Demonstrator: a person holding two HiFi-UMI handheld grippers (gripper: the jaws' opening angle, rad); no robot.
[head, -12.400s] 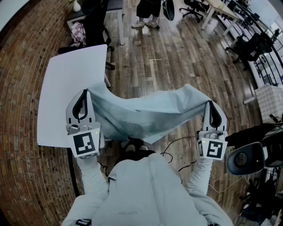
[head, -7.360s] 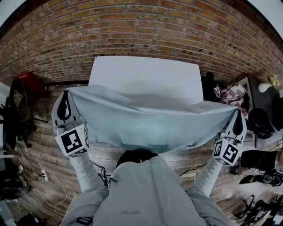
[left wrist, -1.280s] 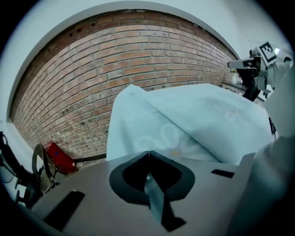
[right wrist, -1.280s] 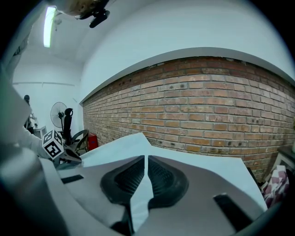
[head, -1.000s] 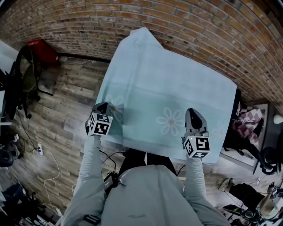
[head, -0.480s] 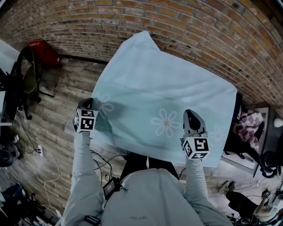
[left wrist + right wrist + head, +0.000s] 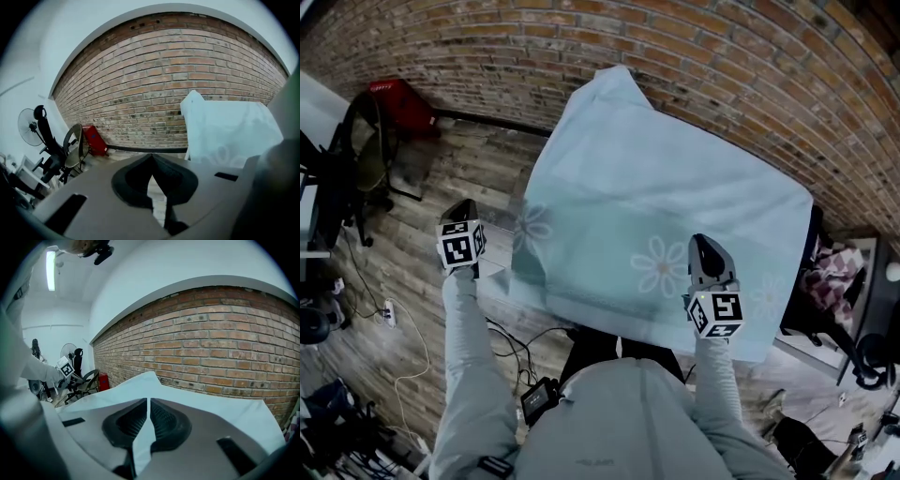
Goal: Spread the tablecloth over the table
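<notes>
**Tablecloth, laid on the bench, squaring outstanding**

Left gripper [image 7: 151, 157]: fingers pressed together with nothing between them. I hold it over the wooden floor [image 7: 403, 281], just off the cloth's left edge.

Tablecloth [image 7: 666, 187]: pale blue with flower prints, draped over the bench and hiding it almost wholly. The near hem hangs toward me. The far-left corner [image 7: 617, 82] stands up in a peak against the brick wall [image 7: 722, 56].

Right gripper [image 7: 147, 401]: fingers all but together, with no cloth pinched that I can see. It hovers over the near-right part of the cloth, beside a flower print [image 7: 664, 265].

Step in hand, as I judge it: flattening and squaring.

Method:
- Part the left fingers and take the left hem low.
- Draw it outward and slightly toward me, slow and level, so the peak drops.
- Press the right gripper down on the cloth as an anchor, or the whole sheet may slide left.
- Compare the overhang on both sides before letting go.
</notes>
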